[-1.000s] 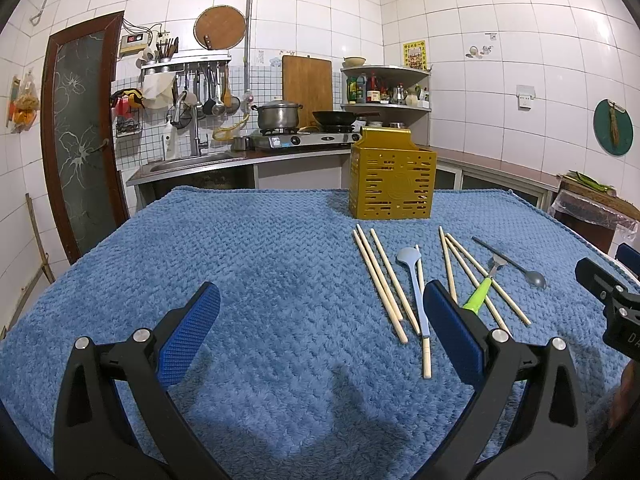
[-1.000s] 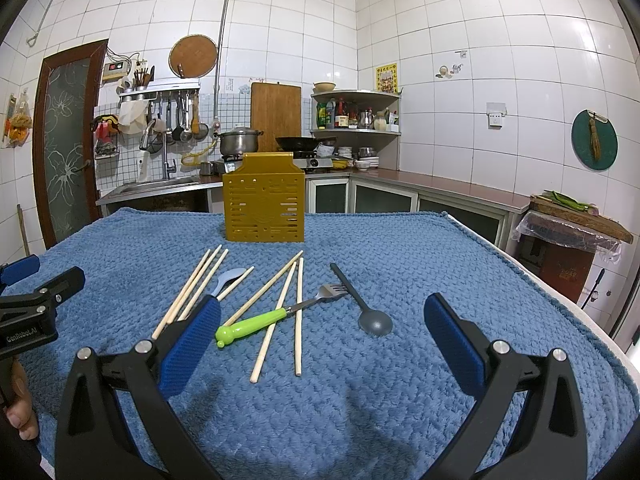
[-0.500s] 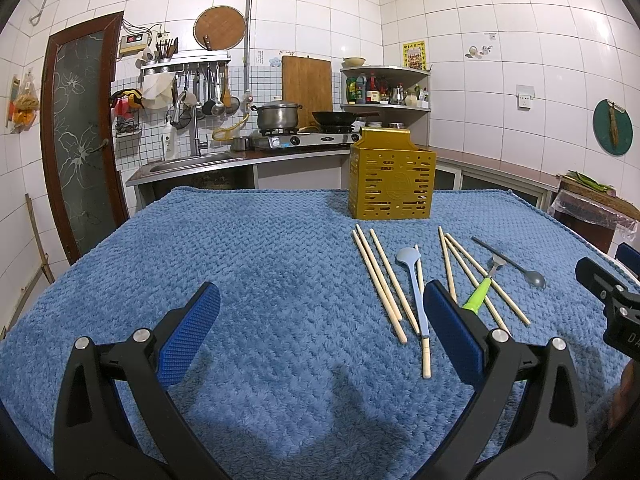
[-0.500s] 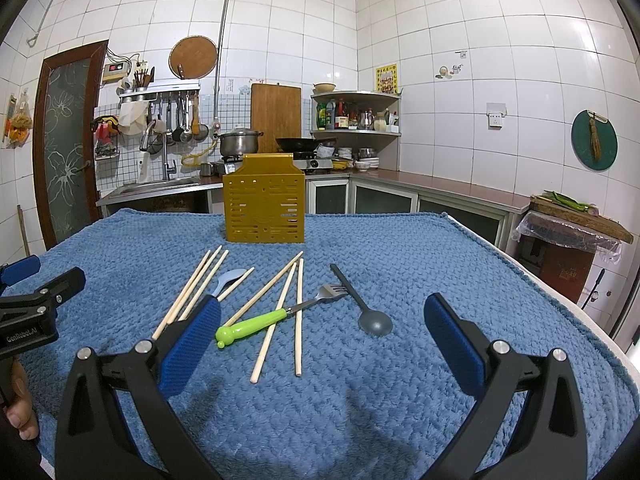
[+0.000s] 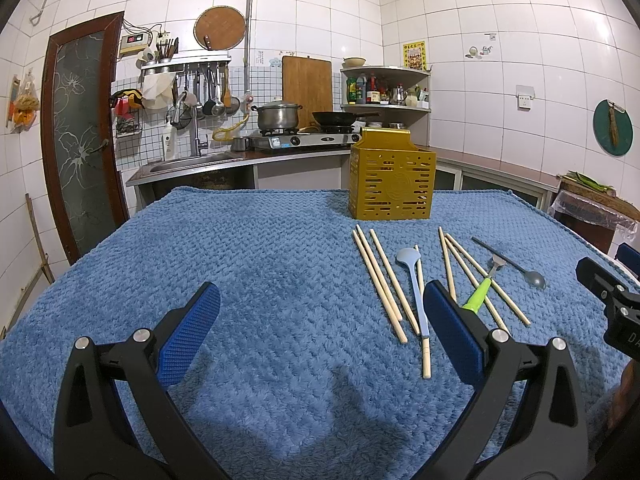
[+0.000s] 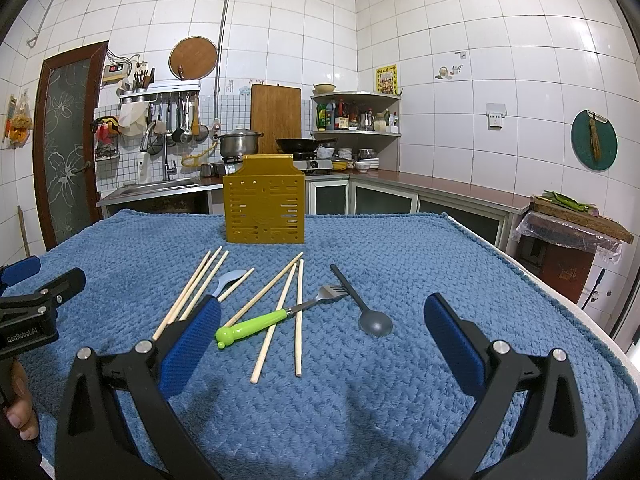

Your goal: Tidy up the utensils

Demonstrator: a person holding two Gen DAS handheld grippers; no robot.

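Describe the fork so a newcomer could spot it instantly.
Start at the gold slotted holder on the blue blanket; utensils lie before it. The fork lies across two chopsticks, beside the dark spoon. Only it has a bright green handle.

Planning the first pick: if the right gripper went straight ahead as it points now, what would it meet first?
Probably the chopsticks and green-handled fork lying between its open fingers' line; depth is unclear. The right gripper holds nothing.

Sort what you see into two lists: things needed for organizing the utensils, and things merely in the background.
Needed: yellow utensil holder; wooden chopsticks; green-handled fork; dark spoon; light blue spoon; both open grippers, left, right.

Background: pot; wok; cutting board; blue blanket.
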